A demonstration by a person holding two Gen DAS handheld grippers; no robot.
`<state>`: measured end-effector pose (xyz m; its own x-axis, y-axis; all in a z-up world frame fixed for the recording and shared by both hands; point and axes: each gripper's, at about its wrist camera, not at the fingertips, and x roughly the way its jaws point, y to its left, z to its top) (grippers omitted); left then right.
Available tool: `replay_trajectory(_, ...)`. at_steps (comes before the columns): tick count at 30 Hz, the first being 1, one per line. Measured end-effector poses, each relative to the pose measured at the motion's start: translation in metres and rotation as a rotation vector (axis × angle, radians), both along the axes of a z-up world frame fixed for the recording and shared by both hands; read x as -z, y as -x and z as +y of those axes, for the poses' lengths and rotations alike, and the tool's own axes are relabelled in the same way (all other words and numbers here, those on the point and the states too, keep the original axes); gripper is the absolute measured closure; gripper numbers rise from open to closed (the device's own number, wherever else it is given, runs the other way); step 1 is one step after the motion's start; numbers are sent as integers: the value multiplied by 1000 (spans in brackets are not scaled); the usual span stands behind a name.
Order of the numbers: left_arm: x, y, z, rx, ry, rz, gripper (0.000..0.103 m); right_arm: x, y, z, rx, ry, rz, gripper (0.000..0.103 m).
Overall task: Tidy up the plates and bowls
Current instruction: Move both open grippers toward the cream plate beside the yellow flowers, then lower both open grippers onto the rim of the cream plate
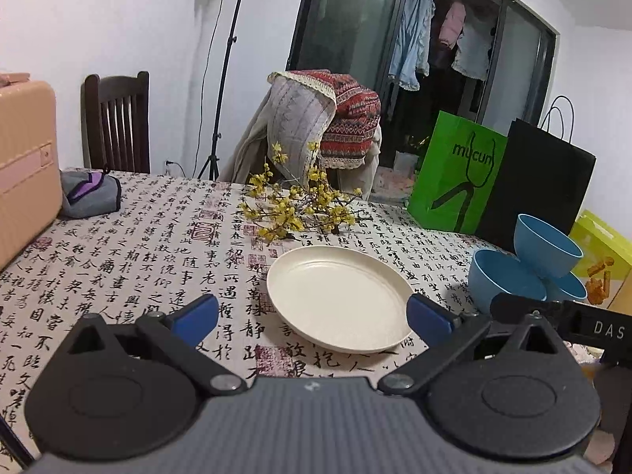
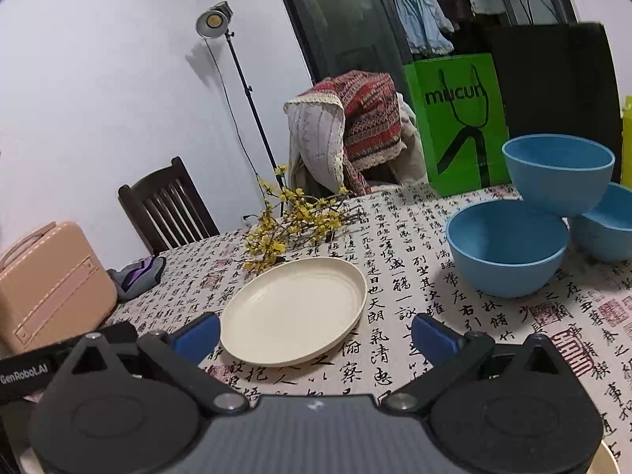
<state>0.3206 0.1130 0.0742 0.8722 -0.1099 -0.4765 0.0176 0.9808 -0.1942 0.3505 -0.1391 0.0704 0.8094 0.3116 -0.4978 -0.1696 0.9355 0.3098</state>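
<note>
A cream plate [image 1: 339, 298] [image 2: 294, 310] lies flat on the calligraphy-print tablecloth. My left gripper [image 1: 314, 322] hovers just short of the plate's near rim, open, its blue fingertips [image 1: 197, 316] spread wide with nothing between them. Three blue bowls sit to the right: one [image 1: 507, 278] [image 2: 507, 247] on the cloth, a second [image 1: 547, 245] [image 2: 559, 172] perched tilted on the rims of the other two, and a third [image 1: 570, 286] [image 2: 606, 223] partly hidden behind. My right gripper [image 2: 316, 339] is open too, low over the cloth, with the plate ahead to the left and the bowls ahead to the right.
A sprig of yellow flowers [image 1: 300, 205] [image 2: 292, 221] lies behind the plate. A green bag [image 1: 458, 173] [image 2: 460, 126] and a black bag [image 1: 541, 185] stand at the back right. A peach case [image 1: 23, 170] [image 2: 51, 288] and a grey pouch [image 1: 91, 193] sit left. Chairs stand beyond.
</note>
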Motion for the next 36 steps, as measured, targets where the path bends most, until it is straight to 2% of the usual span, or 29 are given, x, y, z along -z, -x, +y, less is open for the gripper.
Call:
replay_trajectory(9,5,-28,-1,-30,85,33,0,4,-29,-7,48,7,29,0)
replay_trajectory(16,5,-49,-2,-84,97,35,0,10,-50,-4,49,42,68,0)
replay_trajectory(21,9,-67,1,-142,106,44,0,13,-63,-3,52,41,89,0)
replay_trajectory(27,24,-93,12,-218,149,100,0,16,-81,-6,69,10,110,0)
replay_trajectory(36,36,-111,17,-318,160,97,0,21,-104,1,35,14,144,0)
